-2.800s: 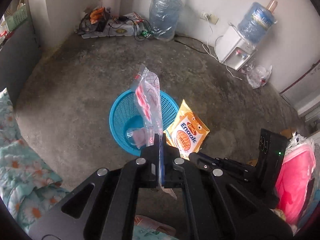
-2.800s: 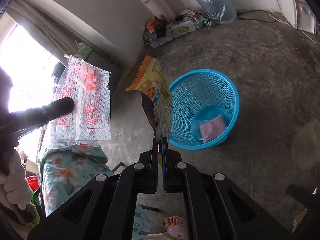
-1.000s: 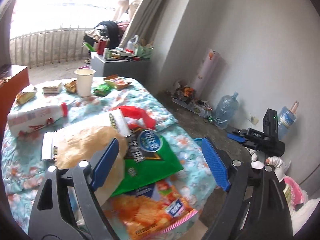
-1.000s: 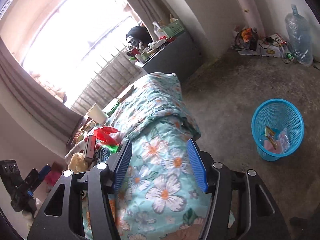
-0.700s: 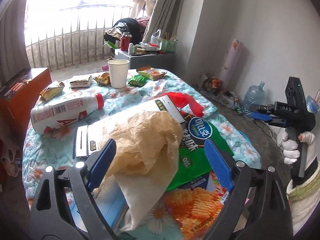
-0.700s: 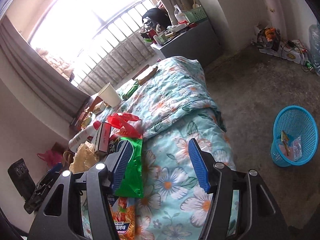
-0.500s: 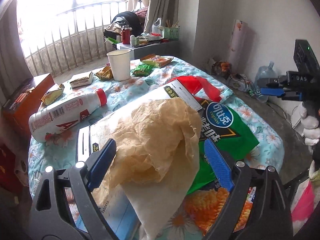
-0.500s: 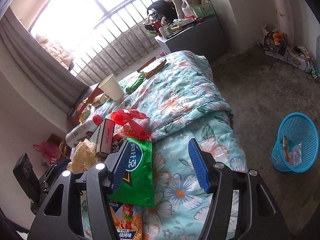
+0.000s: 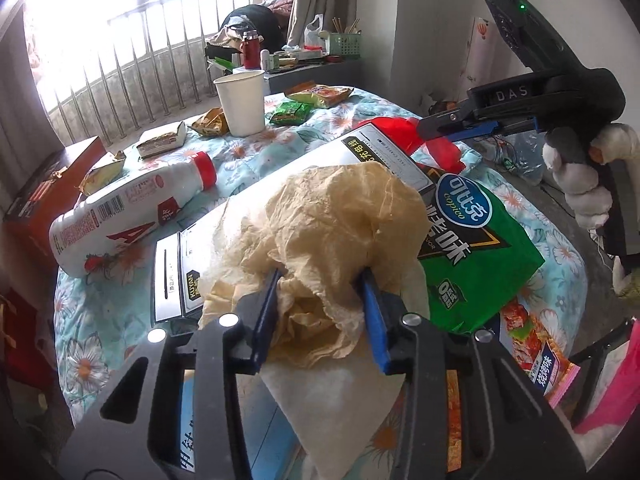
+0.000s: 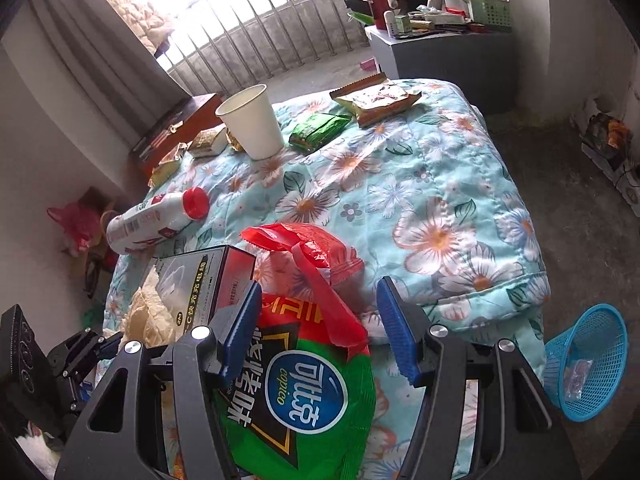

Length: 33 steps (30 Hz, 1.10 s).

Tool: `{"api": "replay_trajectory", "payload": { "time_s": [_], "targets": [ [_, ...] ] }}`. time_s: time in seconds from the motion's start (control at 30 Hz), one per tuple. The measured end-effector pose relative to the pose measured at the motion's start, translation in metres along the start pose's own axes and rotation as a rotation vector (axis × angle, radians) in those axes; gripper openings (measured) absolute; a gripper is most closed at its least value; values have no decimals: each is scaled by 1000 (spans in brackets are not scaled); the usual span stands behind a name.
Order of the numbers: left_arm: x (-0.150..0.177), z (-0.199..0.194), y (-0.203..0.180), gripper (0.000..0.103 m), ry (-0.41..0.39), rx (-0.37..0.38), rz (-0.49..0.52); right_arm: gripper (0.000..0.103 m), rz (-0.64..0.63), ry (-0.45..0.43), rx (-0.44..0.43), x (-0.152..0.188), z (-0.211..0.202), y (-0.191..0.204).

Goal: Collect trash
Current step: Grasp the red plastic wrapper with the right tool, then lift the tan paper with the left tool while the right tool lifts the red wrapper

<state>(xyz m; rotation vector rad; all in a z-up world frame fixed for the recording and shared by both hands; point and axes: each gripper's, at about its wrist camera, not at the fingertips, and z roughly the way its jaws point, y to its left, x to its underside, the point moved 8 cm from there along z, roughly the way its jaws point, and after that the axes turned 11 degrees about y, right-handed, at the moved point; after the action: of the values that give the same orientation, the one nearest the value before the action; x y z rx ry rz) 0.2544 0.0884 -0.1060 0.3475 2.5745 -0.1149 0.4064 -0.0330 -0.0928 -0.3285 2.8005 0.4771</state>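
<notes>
A crumpled tan paper bag [image 9: 332, 236] lies on the flowered bed cover [image 10: 420, 200]. My left gripper [image 9: 320, 312] has its blue pads on both sides of the bag's lower part, closing on it. My right gripper [image 10: 318, 324] is open over a green chip bag [image 10: 300, 396] and a red plastic wrapper [image 10: 316, 256]; it also shows at the upper right of the left wrist view [image 9: 476, 128]. The blue trash basket [image 10: 584, 364] stands on the floor to the right of the bed, with wrappers inside.
On the bed lie a white bottle with a red cap [image 9: 124, 216], a white paper cup [image 9: 242, 102], a flat box [image 9: 192, 256], an orange snack bag [image 9: 532, 360] and several small wrappers [image 10: 376, 102]. A cluttered grey cabinet [image 10: 444, 40] stands beyond the bed.
Both grippers let their wrappers go into the basket and swung to the bed. My left gripper's jaws have narrowed from wide open onto the tan paper bag. My right gripper moved over the green bag.
</notes>
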Motion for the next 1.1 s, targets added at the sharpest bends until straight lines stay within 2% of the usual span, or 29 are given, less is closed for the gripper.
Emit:
{"api": "replay_trajectory", "payload": {
  "time_s": [0.03, 0.1, 0.23, 0.3, 0.4, 0.7, 0.9, 1.1],
  "targets": [
    [0, 0, 0, 29, 4, 4, 0, 58, -5, 10, 12, -2, 4, 0],
    [1, 0, 0, 20, 8, 6, 1, 50, -5, 26, 31, -3, 10, -1],
    [1, -3, 4, 13, -7, 9, -16, 37, 21, 19, 30, -2, 11, -4],
    [1, -8, 4, 8, -22, 6, -18, 23, 39, -1, 20, -1, 7, -7],
    [1, -14, 7, 5, -33, 28, -41, 7, 70, -34, 5, 0, -1, -12],
    [-7, -59, 22, 4, -157, 64, -118, 5, 105, -182, -18, 2, -48, -17],
    [-15, -107, 30, 4, -280, 76, -154, 4, 119, -273, -29, 11, -85, -22],
    [-22, -136, 28, 4, -340, 94, -161, 4, 139, -316, -35, 23, -107, -32]
  ]
}}
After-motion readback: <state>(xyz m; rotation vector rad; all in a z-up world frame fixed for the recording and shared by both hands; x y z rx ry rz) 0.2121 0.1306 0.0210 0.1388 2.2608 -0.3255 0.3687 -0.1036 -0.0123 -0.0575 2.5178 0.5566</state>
